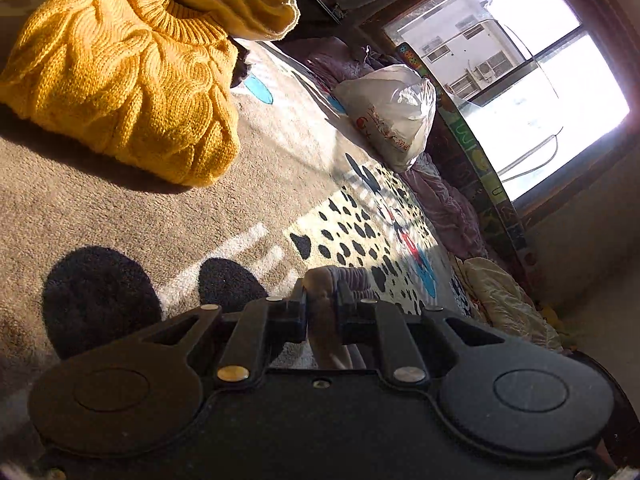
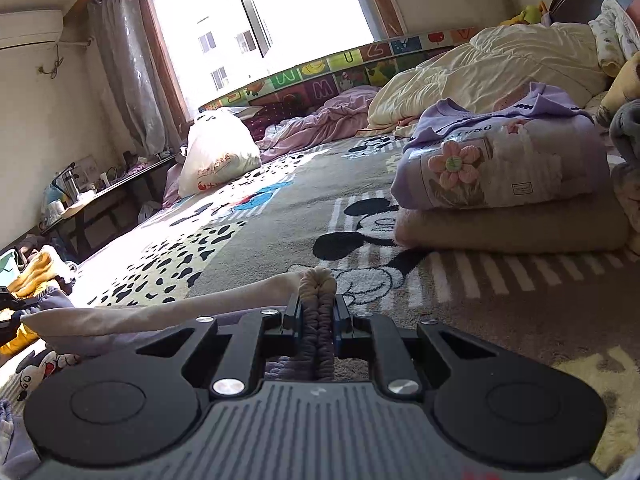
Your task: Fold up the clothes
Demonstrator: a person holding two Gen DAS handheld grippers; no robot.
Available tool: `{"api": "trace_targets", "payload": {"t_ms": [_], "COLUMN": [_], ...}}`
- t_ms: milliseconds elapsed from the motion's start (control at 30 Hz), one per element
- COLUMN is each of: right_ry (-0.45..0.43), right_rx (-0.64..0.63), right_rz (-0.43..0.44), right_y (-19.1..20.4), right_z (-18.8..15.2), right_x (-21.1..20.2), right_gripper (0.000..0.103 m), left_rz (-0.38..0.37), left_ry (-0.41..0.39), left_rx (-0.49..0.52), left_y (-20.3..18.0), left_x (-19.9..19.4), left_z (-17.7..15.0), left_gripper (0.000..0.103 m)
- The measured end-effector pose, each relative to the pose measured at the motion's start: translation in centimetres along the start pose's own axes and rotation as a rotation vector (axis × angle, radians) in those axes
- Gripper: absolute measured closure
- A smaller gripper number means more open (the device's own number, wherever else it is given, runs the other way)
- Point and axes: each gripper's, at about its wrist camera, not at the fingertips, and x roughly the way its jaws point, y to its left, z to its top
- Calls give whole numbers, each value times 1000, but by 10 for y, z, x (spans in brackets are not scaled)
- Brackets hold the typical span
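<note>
Pale, ribbed-edged garment [image 2: 132, 316], perhaps lilac, stretched taut.

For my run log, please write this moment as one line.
left tongs: shut on garment | right tongs: shut on garment | folded stack: on blanket

- Home bedroom; cartoon-print bed blanket [image 2: 280, 216] strewn with a rumpled quilt [image 2: 492, 64]
- Curtained window [image 2: 260, 20]; wall air conditioner [image 2: 28, 28]
</note>
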Motion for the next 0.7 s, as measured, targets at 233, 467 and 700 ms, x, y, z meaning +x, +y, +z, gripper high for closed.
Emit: {"api": "trace_targets", "payload": {"t_ms": [233, 467, 700], "right_ry": [0, -10, -21], "right_rx": [-11, 24, 62], "right_rz": [-2, 40, 57], "right_y": [1, -5, -11], "right_z": [-4, -5, -7], "right_x": [-2, -2, -2], "right_gripper": [87, 87, 87], "left_rz": [-51, -172, -15], "left_ry": [140, 139, 130], "left_rx": [-111, -256, -359], "left_y": [-13, -26, -5], "left_x": [-49, -103, -59], "left_z": [11, 4, -8], "left_gripper": [93, 93, 93]}}
